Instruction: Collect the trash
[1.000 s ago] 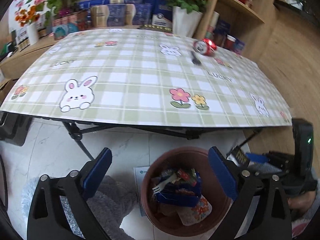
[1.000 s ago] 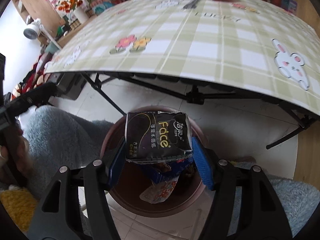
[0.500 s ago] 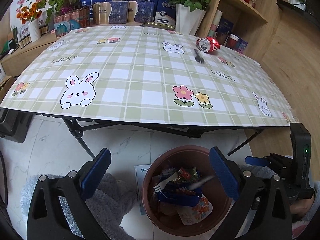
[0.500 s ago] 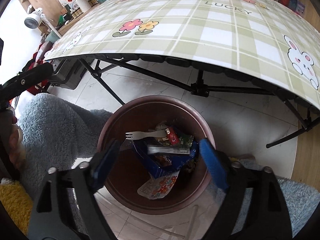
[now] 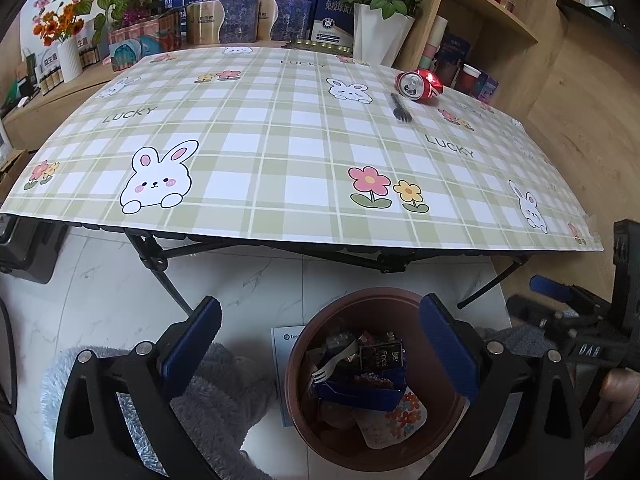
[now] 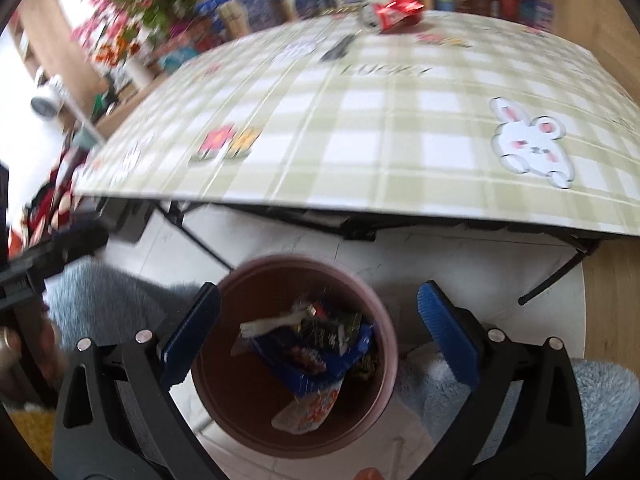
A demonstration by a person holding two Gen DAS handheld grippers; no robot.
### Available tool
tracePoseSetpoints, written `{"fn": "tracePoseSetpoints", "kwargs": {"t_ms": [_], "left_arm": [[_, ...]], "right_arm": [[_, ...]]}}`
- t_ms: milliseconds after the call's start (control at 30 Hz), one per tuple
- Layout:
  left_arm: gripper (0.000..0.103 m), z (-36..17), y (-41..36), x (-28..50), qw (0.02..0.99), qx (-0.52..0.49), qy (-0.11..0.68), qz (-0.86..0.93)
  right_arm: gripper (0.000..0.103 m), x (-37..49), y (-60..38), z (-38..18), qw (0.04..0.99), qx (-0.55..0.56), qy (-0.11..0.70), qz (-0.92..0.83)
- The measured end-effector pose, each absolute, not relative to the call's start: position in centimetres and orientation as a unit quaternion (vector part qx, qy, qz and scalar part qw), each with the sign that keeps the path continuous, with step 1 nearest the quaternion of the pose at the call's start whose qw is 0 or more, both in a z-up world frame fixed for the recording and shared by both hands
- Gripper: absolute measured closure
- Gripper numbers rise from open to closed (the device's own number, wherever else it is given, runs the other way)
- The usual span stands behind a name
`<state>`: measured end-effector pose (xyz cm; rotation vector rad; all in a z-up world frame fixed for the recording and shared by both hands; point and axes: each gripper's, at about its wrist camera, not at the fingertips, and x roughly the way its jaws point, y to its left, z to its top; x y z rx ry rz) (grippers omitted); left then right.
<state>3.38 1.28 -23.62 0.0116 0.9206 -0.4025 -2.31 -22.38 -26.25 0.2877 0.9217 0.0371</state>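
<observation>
A brown round bin (image 5: 440,408) (image 6: 376,312) stands on the floor below the table's near edge. In it lie a black tissue pack (image 5: 380,356), a white plastic fork (image 5: 332,366), a blue box and a flowered wrapper. On the checked tablecloth (image 5: 280,148) at the far right lie a crushed red can (image 5: 420,85) (image 6: 394,12) and a black fork (image 5: 400,108). My left gripper (image 5: 320,344) is open and empty over the bin. My right gripper (image 6: 318,332) hangs above the bin, its jaws opening wide with nothing between them.
Black folding table legs (image 5: 160,264) cross under the tabletop. Grey fluffy fabric (image 5: 216,392) lies left of the bin, a leaflet beside it. Boxes, flower vases and wooden shelves (image 5: 480,20) stand behind the table. The other gripper's black body (image 5: 580,328) shows at right.
The right gripper let go of the black tissue pack, which fell into the bin. Its jaws spread wide and it rose and swung. The left gripper kept still.
</observation>
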Motion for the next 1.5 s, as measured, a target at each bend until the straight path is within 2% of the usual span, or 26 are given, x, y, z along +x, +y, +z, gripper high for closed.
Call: {"fn": "tracePoseSetpoints", "kwargs": {"t_ms": [200, 467, 633, 800, 833, 900, 1000, 1133, 1267, 1433, 1500], "left_arm": [[0.006, -23.8, 1.5, 3.7, 0.876, 0.0, 0.447, -0.182], [0.006, -22.4, 0.7, 6.0, 0.888, 0.01, 0.425, -0.174], [0.006, -20.1, -2.5, 9.4, 0.888, 0.043, 0.406, -0.213], [0.007, -18.7, -7.5, 15.1, 0.884, 0.053, 0.409, -0.222], [0.008, -18.6, -8.4, 16.0, 0.883, 0.056, 0.41, -0.223], [0.018, -18.8, -10.8, 18.7, 0.877, 0.068, 0.417, -0.228], [0.023, -19.6, -14.3, 22.9, 0.866, 0.066, 0.44, -0.227], [0.027, -21.0, -18.0, 26.7, 0.858, 0.068, 0.456, -0.226], [0.035, -23.2, -21.3, 28.9, 0.845, 0.112, 0.473, -0.221], [0.037, -24.4, -22.2, 30.1, 0.845, 0.139, 0.468, -0.219], [0.041, -24.3, -22.0, 30.0, 0.844, 0.14, 0.462, -0.232]], "right_arm": [[0.006, -2.1, -24.2, -25.6, 0.891, 0.163, 0.424, -0.004], [0.006, -0.7, -25.5, -22.6, 0.913, 0.131, 0.387, 0.0], [0.006, 1.7, -27.6, -21.8, 0.91, 0.135, 0.393, 0.001], [0.006, 4.7, -29.1, -21.6, 0.915, 0.087, 0.394, -0.033], [0.006, 5.1, -29.4, -21.8, 0.914, 0.085, 0.396, -0.033], [0.006, 6.2, -30.3, -22.1, 0.915, 0.088, 0.393, -0.038], [0.006, 7.4, -31.9, -22.3, 0.912, 0.103, 0.394, -0.056], [0.006, 8.4, -34.0, -22.1, 0.913, 0.126, 0.384, -0.053], [0.006, 9.7, -36.0, -21.7, 0.913, 0.126, 0.383, -0.06], [0.006, 11.6, -37.8, -20.8, 0.915, 0.139, 0.373, -0.062], [0.006, 12.7, -38.0, -20.5, 0.919, 0.138, 0.364, -0.062]]}}
